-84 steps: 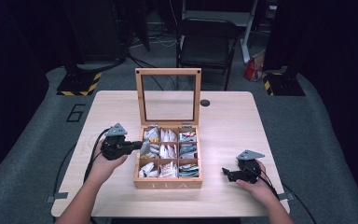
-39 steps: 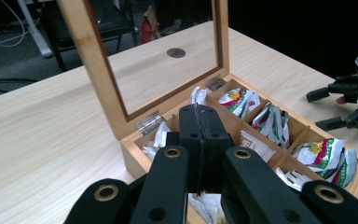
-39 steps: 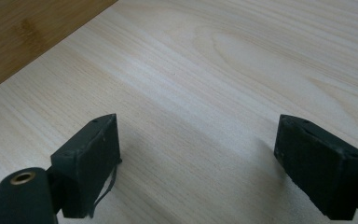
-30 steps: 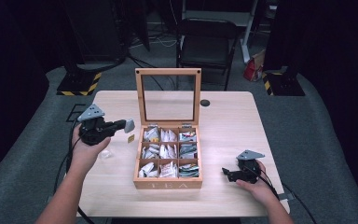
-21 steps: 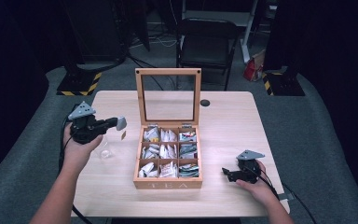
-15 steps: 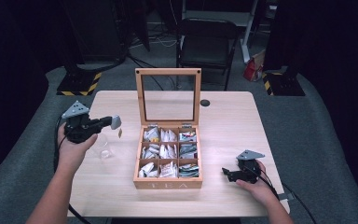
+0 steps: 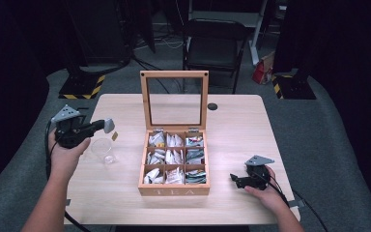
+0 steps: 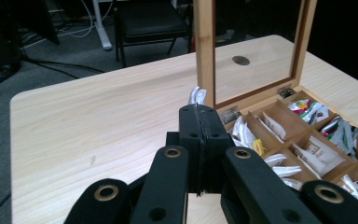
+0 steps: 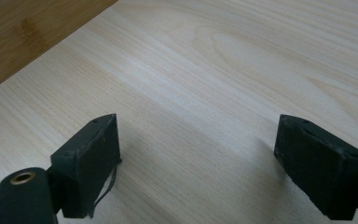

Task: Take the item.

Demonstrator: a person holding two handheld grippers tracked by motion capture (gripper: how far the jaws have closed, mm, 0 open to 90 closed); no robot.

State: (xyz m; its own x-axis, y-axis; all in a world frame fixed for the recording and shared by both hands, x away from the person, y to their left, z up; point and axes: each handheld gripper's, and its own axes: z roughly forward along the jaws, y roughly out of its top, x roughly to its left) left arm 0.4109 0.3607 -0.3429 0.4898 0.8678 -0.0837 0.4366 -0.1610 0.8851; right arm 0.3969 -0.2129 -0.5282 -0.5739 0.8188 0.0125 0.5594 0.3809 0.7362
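The pale wooden table (image 7: 232,121) looks smooth and matt, the tea box (image 7: 174,186) warmer wood with a glass-paned lid (image 7: 174,99), beside a clear glass cup (image 7: 101,149).

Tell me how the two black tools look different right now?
The left black tool is shut on a white tea bag, raised above the clear glass cup; the right black tool is open, empty, low by the pale wooden table. A hand holds each.
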